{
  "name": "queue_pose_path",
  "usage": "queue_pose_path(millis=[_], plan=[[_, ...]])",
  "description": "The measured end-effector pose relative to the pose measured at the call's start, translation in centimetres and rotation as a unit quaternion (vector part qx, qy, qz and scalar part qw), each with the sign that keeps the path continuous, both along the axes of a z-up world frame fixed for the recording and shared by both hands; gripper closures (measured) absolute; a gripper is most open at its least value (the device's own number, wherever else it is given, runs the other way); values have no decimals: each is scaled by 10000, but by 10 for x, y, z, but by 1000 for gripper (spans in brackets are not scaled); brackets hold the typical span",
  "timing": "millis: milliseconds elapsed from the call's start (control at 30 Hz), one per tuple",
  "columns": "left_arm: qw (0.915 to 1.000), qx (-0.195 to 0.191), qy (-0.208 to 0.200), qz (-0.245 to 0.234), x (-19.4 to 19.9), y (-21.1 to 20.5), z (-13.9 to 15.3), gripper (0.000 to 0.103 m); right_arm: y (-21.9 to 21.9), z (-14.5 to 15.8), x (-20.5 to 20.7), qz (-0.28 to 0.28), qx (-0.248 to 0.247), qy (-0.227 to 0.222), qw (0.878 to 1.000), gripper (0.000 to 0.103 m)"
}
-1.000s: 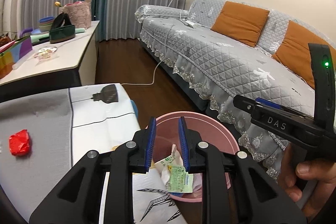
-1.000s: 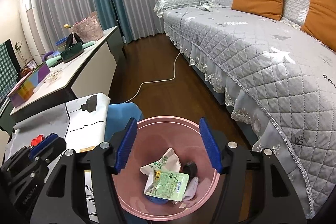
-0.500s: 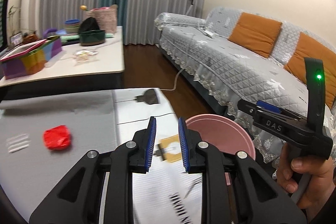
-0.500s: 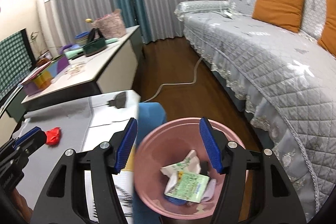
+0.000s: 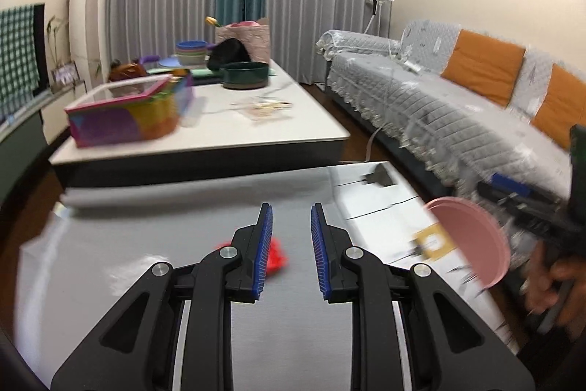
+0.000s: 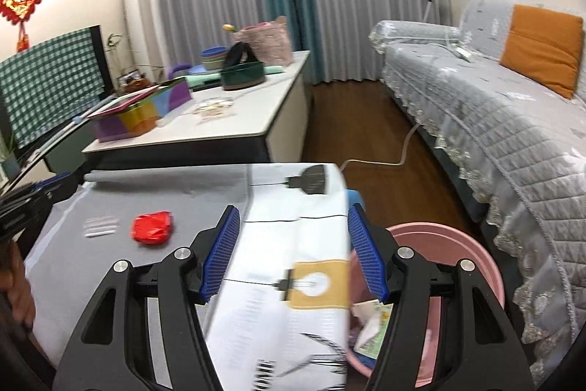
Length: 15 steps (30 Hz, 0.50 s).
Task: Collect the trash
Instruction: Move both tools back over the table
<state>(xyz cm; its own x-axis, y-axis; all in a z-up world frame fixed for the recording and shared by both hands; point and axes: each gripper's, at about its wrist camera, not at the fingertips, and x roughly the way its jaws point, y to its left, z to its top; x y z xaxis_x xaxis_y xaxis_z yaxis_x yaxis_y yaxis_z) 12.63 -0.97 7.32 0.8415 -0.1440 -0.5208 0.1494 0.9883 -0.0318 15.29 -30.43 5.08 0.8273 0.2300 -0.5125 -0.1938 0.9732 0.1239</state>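
Observation:
A crumpled red wrapper [image 6: 152, 228] lies on the grey tablecloth [image 6: 110, 266]; in the left wrist view the wrapper [image 5: 276, 255] sits just behind my left finger. My left gripper [image 5: 291, 251] is open and empty, low over the cloth right by the wrapper. My right gripper [image 6: 293, 255] is wide open and empty, above the table's right edge. The pink bin [image 6: 457, 255] stands on the floor beside the table with paper trash [image 6: 373, 325] inside; its rim also shows in the left wrist view [image 5: 472, 240].
A white printed cloth [image 6: 293, 299] covers the table's right part. A small pale strip [image 6: 100, 226] lies left of the wrapper. A white side table [image 5: 227, 120] with boxes and bowls stands behind. A grey sofa [image 6: 494, 120] is on the right, a cable [image 6: 395, 156] on the floor.
Both grippers swung left, from over the bin to over the table. My left gripper has opened and now sits by the red wrapper. The bin has shifted to the right of both views.

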Motion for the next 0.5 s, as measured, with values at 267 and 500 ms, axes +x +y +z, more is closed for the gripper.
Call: queue_pose_path(millis=[267,500], plan=[[9991,214,296,-213,13,92,-28,82,56,0,-12,629,73,-156,9979,28],[9969,12,765,-209,33,147,-77,82,127,-12,0,1078,45,69,9941,14]])
